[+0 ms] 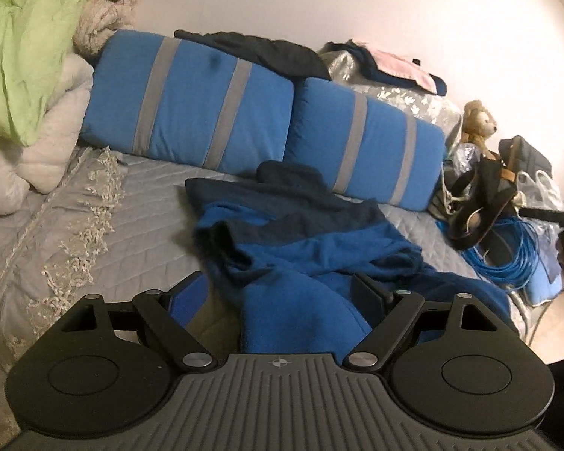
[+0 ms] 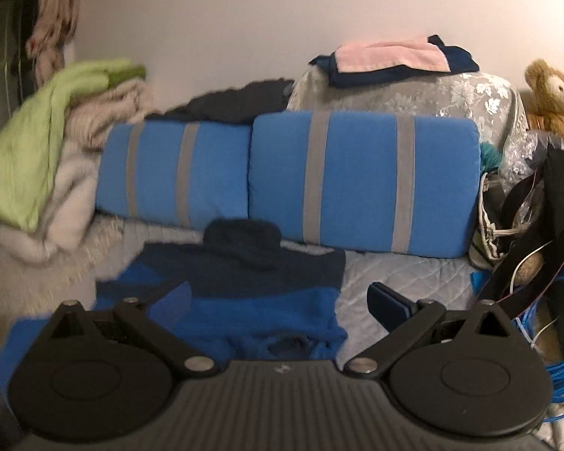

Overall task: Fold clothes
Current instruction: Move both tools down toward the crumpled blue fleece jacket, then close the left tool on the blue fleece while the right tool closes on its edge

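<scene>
No readable writing on blue sweater (image 1: 312,248).

A plain pale wall (image 2: 244,18) backs the bed (image 1: 131,203), two blue striped cushions (image 2: 361,184) leaning along it, wooden floor (image 1: 556,323) showing at right.

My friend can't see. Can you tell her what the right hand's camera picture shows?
A crumpled blue sweater with a dark navy top part lies on a grey quilted bed, just ahead of the open right gripper. Behind it, two blue pillows with grey stripes lean near the wall, and a teddy bear sits at the right.
</scene>
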Demonstrator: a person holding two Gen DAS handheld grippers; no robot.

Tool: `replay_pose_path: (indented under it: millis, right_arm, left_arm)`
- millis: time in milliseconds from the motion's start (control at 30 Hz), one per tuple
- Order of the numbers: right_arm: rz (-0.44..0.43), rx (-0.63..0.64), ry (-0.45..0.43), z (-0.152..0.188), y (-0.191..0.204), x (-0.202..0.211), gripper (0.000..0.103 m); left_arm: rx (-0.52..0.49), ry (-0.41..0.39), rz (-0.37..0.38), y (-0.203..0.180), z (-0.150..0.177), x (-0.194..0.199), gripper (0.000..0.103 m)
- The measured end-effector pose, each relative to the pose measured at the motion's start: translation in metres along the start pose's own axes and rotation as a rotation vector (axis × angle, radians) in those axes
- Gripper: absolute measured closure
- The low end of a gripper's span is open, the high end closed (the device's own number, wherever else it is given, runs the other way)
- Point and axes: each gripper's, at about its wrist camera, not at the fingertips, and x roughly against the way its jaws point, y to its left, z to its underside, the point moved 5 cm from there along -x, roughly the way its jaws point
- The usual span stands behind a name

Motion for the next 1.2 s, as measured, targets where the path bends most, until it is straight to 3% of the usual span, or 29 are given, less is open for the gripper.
replay_pose_path:
  millis: [133, 267, 333, 600, 633, 700, 767, 833, 900, 933, 1033, 1200]
  right_arm:
    - [-0.029, 0.056, 0.029, 0.021, 0.002, 0.005, 0.000]
    - [-0.038, 0.019, 0.037, 0.041, -0.009, 0.009, 0.000]
    - [-0.040, -0.011, 0.045, 0.051, -0.015, 0.010, 0.000]
    - [-0.066, -0.112, 0.077, 0.071, -0.035, 0.004, 0.000]
    - [-0.067, -0.122, 0.083, 0.072, -0.037, 0.001, 0.000]
    - [-0.066, -0.125, 0.092, 0.073, -0.036, -0.002, 0.000]
    - [-0.072, -0.126, 0.101, 0.074, -0.034, -0.005, 0.000]
    - [-0.079, -0.131, 0.109, 0.076, -0.033, -0.007, 0.000]
    - [-0.082, -0.137, 0.119, 0.079, -0.033, -0.009, 0.000]
    - [-0.082, -0.142, 0.125, 0.082, -0.033, -0.010, 0.000]
    - [-0.092, -0.178, 0.138, 0.092, -0.039, -0.012, 0.000]
    - [-0.107, -0.267, 0.162, 0.112, -0.055, -0.014, 0.000]
  left_arm:
    - [0.000, 0.017, 0.010, 0.004, 0.009, -0.008, 0.020]
    - [-0.016, 0.041, 0.008, 0.012, 0.024, -0.015, 0.020]
    - [0.044, 0.062, 0.039, 0.020, 0.031, -0.018, 0.020]
    - [0.509, 0.106, 0.342, 0.072, 0.067, -0.044, 0.022]
    - [0.547, 0.109, 0.370, 0.076, 0.071, -0.048, 0.024]
    - [0.623, 0.115, 0.426, 0.083, 0.078, -0.056, 0.040]
    - [0.695, 0.128, 0.484, 0.086, 0.086, -0.062, 0.048]
    - [0.737, 0.137, 0.519, 0.086, 0.092, -0.063, 0.057]
    - [0.760, 0.139, 0.541, 0.087, 0.096, -0.062, 0.076]
    - [0.766, 0.137, 0.546, 0.087, 0.096, -0.060, 0.079]
    - [0.768, 0.129, 0.557, 0.087, 0.096, -0.054, 0.083]
    - [0.703, 0.117, 0.491, 0.080, 0.085, -0.048, 0.084]
